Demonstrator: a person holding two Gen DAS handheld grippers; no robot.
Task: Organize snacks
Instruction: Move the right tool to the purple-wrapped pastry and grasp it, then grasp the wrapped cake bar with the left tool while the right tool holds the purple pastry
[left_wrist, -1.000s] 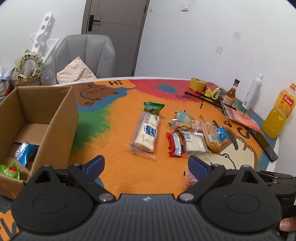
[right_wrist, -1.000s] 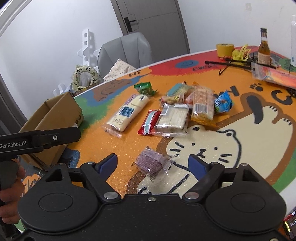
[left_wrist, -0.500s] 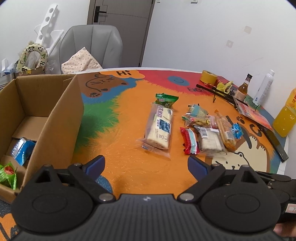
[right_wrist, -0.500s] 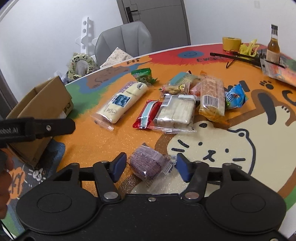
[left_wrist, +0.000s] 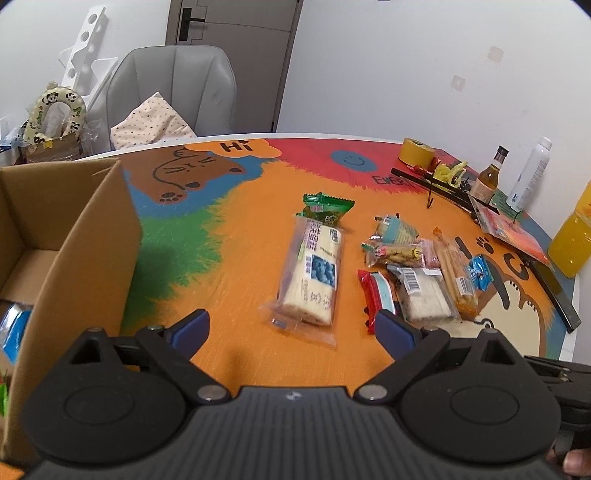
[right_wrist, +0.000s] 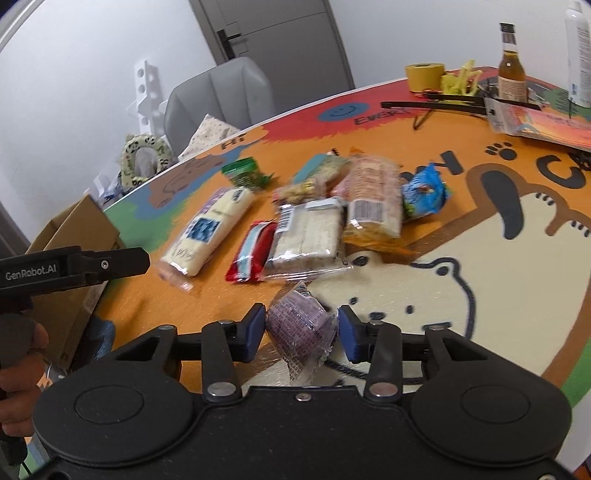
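A small purple cake in a crinkled clear plastic wrapper (right_wrist: 300, 326) sits on the orange part of a colourful cartoon-cat table mat (right_wrist: 498, 280), right between the blue-padded fingers of the right gripper (right_wrist: 301, 332); its jaws are closing around it, the left pad already against the wrapper and the right pad just beside it, whereas a second ago they stood wide with the cake lying ahead of them. Beyond it lies a loose cluster of snacks: a long cream-coloured bread loaf in a clear bag with a blue square label (left_wrist: 312, 275), a green foil packet (left_wrist: 325, 206), a red and pale-blue wrapped bar (left_wrist: 376, 291), a clear pack of pale wafers with a barcode (left_wrist: 424, 295), and a small blue packet (left_wrist: 479, 272). The writing on the loaf is too small to read. The mat shows "Hi" at its far edge. The left gripper (left_wrist: 293, 328), with "GenRobot.AI" printed on its side in the right view, hovers empty with its jaws spread wide, next to an open brown cardboard box (left_wrist: 85, 236); compared with a second ago its view sits closer to the loaf. A yellow tape roll (left_wrist: 417, 151) and a brown glass bottle (left_wrist: 489, 177) stand at the far side
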